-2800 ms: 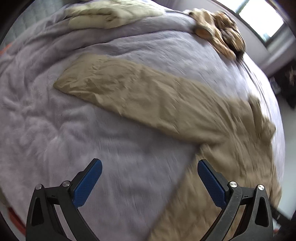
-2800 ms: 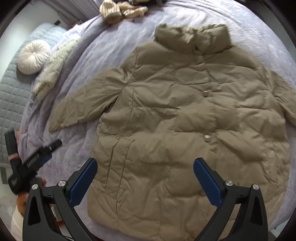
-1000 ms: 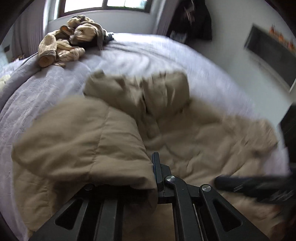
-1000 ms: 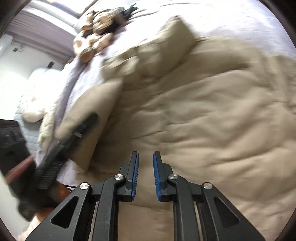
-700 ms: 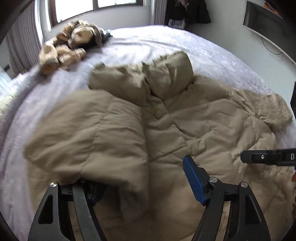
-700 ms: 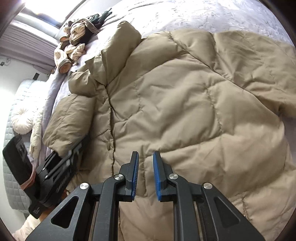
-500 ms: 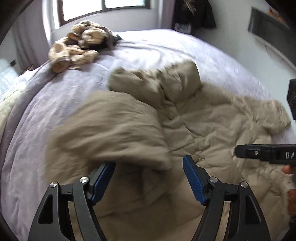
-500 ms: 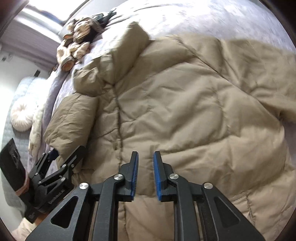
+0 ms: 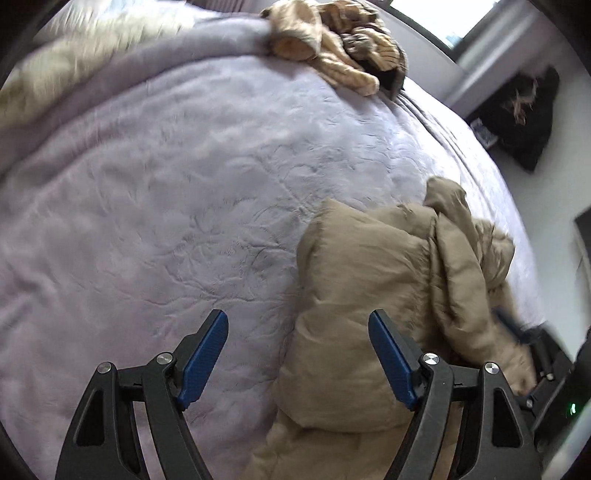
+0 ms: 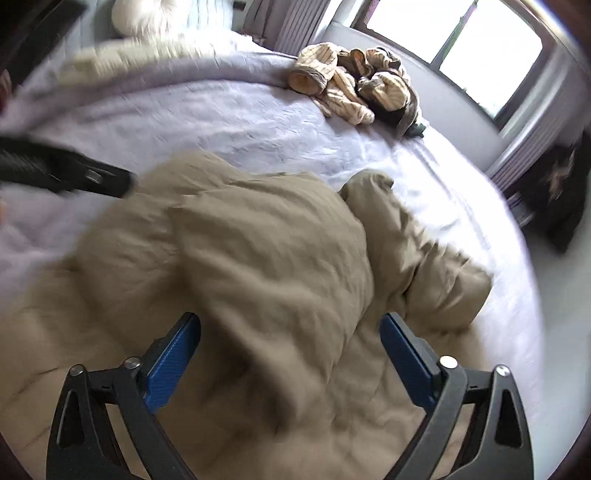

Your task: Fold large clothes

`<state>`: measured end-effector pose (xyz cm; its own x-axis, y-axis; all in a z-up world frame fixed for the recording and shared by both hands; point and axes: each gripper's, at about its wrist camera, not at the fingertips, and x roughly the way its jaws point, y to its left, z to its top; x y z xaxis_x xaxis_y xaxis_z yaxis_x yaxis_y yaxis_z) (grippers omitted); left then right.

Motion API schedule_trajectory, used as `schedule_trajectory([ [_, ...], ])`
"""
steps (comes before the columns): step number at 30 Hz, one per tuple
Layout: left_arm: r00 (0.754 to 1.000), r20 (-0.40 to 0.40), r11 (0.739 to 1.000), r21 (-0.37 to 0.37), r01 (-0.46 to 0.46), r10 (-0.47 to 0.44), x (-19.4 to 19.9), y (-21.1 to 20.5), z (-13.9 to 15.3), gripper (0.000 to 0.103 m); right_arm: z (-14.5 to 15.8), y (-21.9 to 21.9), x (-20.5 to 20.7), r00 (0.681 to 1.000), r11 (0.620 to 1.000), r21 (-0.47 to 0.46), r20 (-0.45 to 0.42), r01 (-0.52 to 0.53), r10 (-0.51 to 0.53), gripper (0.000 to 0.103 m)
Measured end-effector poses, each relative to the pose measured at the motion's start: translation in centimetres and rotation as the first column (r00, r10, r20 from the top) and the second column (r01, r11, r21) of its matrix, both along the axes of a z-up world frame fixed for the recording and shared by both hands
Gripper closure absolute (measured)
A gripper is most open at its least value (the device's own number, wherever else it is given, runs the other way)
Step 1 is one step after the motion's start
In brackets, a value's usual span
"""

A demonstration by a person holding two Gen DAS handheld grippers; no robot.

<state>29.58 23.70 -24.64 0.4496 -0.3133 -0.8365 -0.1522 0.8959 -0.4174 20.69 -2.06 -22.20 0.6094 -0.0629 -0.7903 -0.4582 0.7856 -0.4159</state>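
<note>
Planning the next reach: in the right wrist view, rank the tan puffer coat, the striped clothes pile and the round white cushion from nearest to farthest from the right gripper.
1. Tan puffer coat, directly under the right gripper.
2. Striped clothes pile, far side of the bed, near the window.
3. Round white cushion, top left, blurred; farthest.

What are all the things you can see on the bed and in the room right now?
puffy coat: one, tan, partly folded on the near side of the bed
bedspread: one, pale lilac, covering the bed
heap of clothes: one, cream and brown, at the far edge of the bed near the window
round cushion: one, white, at the head of the bed, blurred
window: one, bright, beyond the bed
dark clothing: black, hanging at the wall
left gripper: one, black with blue pads, jaws opening, nothing gripped
right gripper: one, black with blue pads, jaws opening above the coat
</note>
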Motion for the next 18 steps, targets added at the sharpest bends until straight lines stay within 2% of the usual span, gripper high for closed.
schedule_trajectory([
  [1, 1.000, -0.001, 1.000, -0.017, -0.001, 0.001, 0.1, 0.2, -0.3, 0.024, -0.2, -0.4, 0.8, 0.999, 0.999, -0.013, 0.023, 0.036, -0.036, 0.080],
  [2, 1.000, 0.001, 0.999, -0.042, 0.006, -0.006, 0.4, 0.2, -0.5, 0.024, 0.0, -1.0, 1.4, 0.997, 0.998, 0.007, 0.017, 0.070, -0.070, 0.095],
  [4, 1.000, -0.002, 0.994, -0.102, 0.030, -0.031, 1.3, 0.1, -1.3, 0.024, 1.1, -3.9, 2.3, 0.984, 0.972, 0.153, -0.027, 0.176, -0.174, 0.095],
  [6, 0.997, -0.019, 0.979, -0.191, 0.064, -0.069, 2.7, -0.4, -2.4, 0.024, 2.3, -8.3, 2.8, 0.951, 0.907, 0.286, -0.076, 0.309, -0.300, 0.096],
  [7, 0.995, -0.033, 0.966, -0.246, 0.080, -0.091, 3.5, -0.9, -3.3, 0.024, 2.5, -11.2, 2.8, 0.921, 0.851, 0.354, -0.128, 0.389, -0.368, 0.096],
  [9, 0.993, -0.047, 0.949, -0.304, 0.085, -0.104, 4.4, -1.9, -4.1, 0.024, 1.6, -15.4, 2.7, 0.861, 0.755, 0.414, -0.232, 0.508, -0.452, 0.096],
  [10, 0.994, -0.046, 0.948, -0.309, 0.080, -0.099, 4.8, -2.5, -4.2, 0.024, 0.9, -17.2, 2.4, 0.828, 0.703, 0.438, -0.289, 0.561, -0.481, 0.096],
  [12, 0.995, 0.002, 0.957, -0.274, 0.097, -0.100, 4.7, -4.0, -3.2, 0.028, -0.9, -20.3, 1.9, 0.753, 0.612, 0.439, -0.397, 0.658, -0.525, 0.096],
  [13, 0.991, 0.039, 0.961, -0.245, 0.132, -0.126, 4.4, -4.9, -2.3, 0.045, -1.5, -21.2, 1.6, 0.730, 0.576, 0.449, -0.434, 0.683, -0.528, 0.096],
  [14, 0.983, 0.068, 0.965, -0.190, 0.179, -0.169, 4.1, -6.1, -1.4, 0.058, -2.0, -21.9, 1.2, 0.718, 0.544, 0.469, -0.462, 0.696, -0.520, 0.096],
  [15, 0.974, 0.089, 0.969, -0.114, 0.218, -0.208, 3.7, -7.4, -0.6, 0.065, -2.2, -22.3, 0.9, 0.715, 0.526, 0.484, -0.475, 0.699, -0.512, 0.096],
  [16, 0.963, 0.110, 0.967, -0.051, 0.251, -0.244, 3.3, -8.3, 0.0, 0.076, -2.4, -22.7, 0.6, 0.712, 0.510, 0.498, -0.485, 0.702, -0.507, 0.096],
  [18, 0.956, 0.127, 0.964, 0.003, 0.265, -0.263, 3.4, -8.4, 0.5, 0.080, -2.7, -23.0, 0.4, 0.705, 0.487, 0.510, -0.495, 0.709, -0.508, 0.096],
])
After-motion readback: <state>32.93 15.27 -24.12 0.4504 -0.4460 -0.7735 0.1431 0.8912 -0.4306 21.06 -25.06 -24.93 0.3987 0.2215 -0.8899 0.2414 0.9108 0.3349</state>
